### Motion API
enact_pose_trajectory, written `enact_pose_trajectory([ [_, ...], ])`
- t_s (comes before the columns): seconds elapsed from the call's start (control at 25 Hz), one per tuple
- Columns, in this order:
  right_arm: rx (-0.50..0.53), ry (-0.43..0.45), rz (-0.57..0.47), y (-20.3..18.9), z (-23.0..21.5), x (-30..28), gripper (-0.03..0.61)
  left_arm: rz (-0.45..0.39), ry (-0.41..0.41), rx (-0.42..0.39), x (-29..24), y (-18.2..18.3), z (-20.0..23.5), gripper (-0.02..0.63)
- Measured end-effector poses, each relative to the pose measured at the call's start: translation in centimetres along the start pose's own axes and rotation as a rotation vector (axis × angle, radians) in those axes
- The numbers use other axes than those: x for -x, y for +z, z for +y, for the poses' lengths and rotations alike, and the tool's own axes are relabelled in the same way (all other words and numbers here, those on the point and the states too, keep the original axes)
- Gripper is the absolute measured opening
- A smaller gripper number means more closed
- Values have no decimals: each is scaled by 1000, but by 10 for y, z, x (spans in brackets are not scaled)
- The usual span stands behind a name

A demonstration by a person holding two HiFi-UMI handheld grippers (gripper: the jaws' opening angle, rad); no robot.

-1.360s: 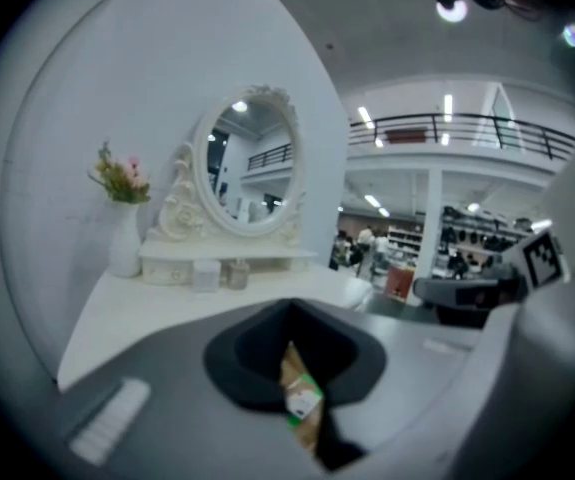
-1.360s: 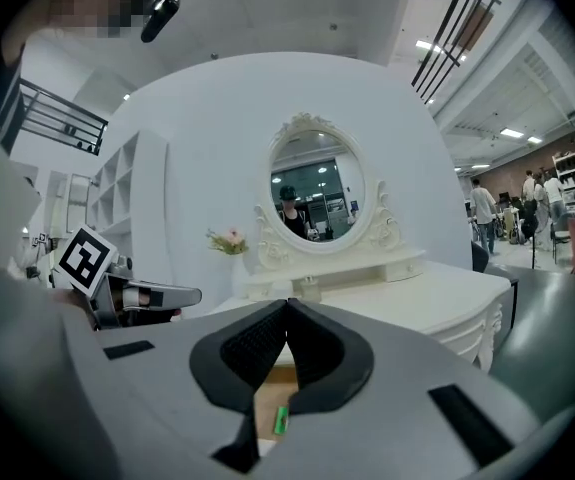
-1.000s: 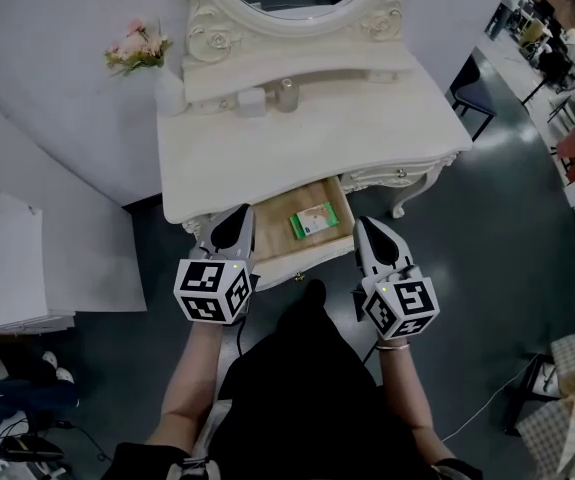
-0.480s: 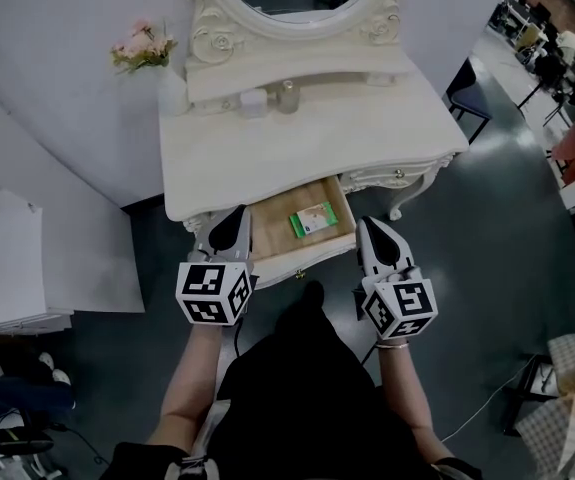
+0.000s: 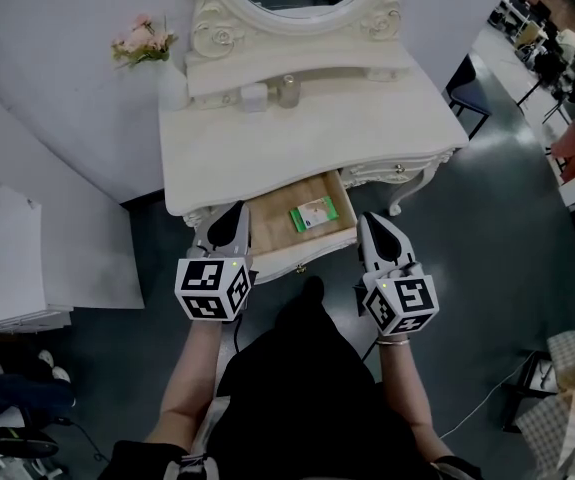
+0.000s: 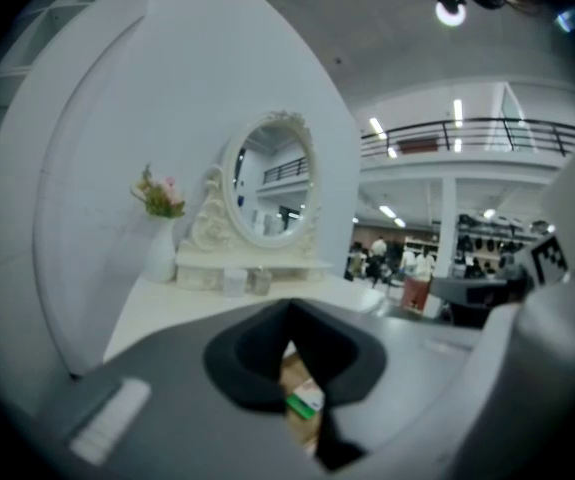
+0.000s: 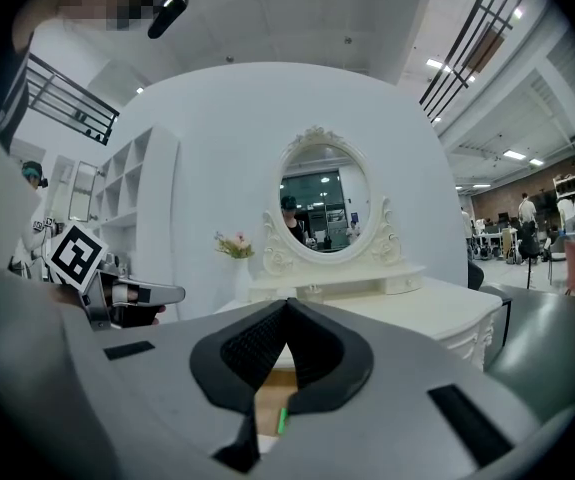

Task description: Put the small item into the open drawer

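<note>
**Item already in the drawer, both tongs shut and empty**

Head view: the small item (image 5: 313, 214), a green-and-white pack, lies flat on the wood floor of the drawer (image 5: 270, 230). It sits right of the drawer's centre, mid-frame. Its long axis runs roughly along the drawer's width, tilted up toward frame right.

The left gripper (image 5: 232, 220) is over the drawer's left front corner. The right gripper (image 5: 370, 224) is just off the right front corner. The small item lies between them, a touch up-frame of both tips, and nearer the right one.

Left gripper view: jaws closed tip to tip, nothing pinched; the small item shows through the gap below them. Right gripper view: same, with only a green sliver low centre.

My read: placement looks done. If I had to re-grab, the right gripper has the shorter reach. I'd come in from lower right and close across the short side.
</note>
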State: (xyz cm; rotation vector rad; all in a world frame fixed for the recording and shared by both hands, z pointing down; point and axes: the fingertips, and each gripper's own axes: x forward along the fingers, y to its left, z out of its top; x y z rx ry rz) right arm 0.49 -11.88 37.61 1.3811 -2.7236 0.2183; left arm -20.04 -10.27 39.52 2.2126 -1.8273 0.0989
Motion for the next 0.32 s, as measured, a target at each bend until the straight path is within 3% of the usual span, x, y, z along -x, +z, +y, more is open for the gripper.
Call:
enact_pose_trajectory([
  [0.32, 5, -5, 3, 2, 1, 0, 5, -2, -5, -10, -2, 5, 1, 8],
])
